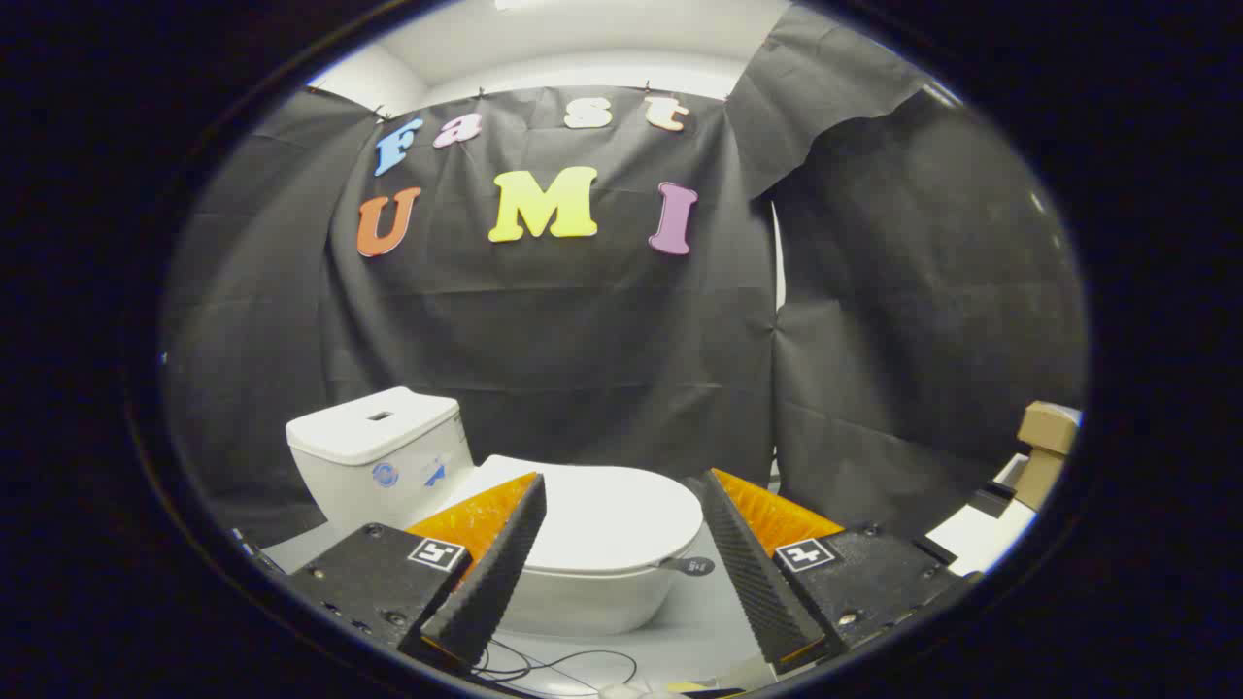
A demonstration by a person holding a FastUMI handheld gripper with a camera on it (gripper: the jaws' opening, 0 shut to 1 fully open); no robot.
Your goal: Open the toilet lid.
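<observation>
Beyond the fingers: one toilet, lid down; gripper held level, fingers spread wide, nothing gripped; one cardboard box to the right.

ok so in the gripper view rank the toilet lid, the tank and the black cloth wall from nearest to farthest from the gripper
The gripper is open, its fingers apart and touching nothing.
1. Toilet lid: closed, seen between the fingers just ahead of them.
2. Tank: behind the lid, off toward the left finger.
3. Black cloth wall: hanging behind the whole toilet, farthest.
</observation>
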